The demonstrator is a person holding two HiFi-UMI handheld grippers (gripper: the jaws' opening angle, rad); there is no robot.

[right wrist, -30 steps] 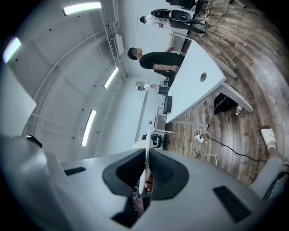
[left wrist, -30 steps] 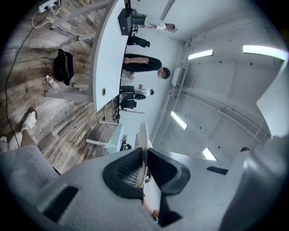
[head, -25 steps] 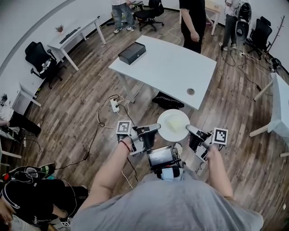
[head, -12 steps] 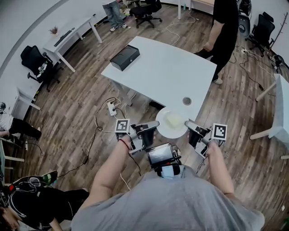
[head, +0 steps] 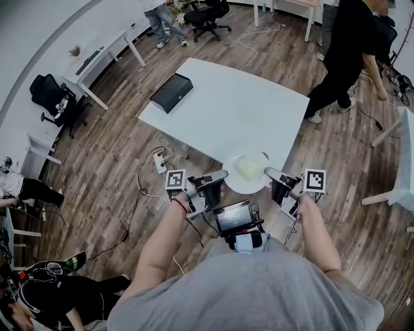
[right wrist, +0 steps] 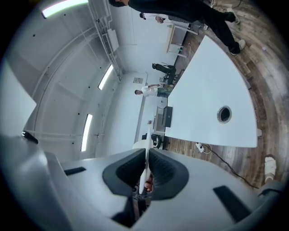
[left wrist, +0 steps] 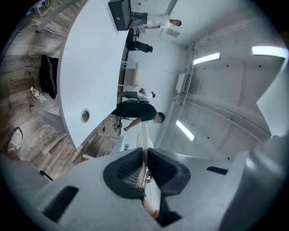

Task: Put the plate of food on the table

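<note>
A white plate [head: 246, 173] with a pale yellow piece of food [head: 248, 167] hangs level between my two grippers, over the near corner of the white table [head: 226, 103]. My left gripper [head: 222, 177] is shut on the plate's left rim, and my right gripper [head: 269, 173] is shut on its right rim. In the left gripper view the rim [left wrist: 144, 135] shows as a thin white edge pinched between the pads of the left gripper [left wrist: 144, 169]. The right gripper view shows the same rim [right wrist: 147, 146] in the right gripper [right wrist: 146, 173]. The table's round cable hole [left wrist: 85, 115] lies just ahead.
A black box [head: 171, 92] lies on the table's far left part. A person in black [head: 349, 52] walks past its far right corner; another person [head: 162, 16] stands at the back. A power strip [head: 159, 163] and cables lie on the wooden floor. Office chairs [head: 55, 94] stand at the left.
The plate and both grippers have come forward from over the floor to over the table's near corner. The person in black has walked to the right.
</note>
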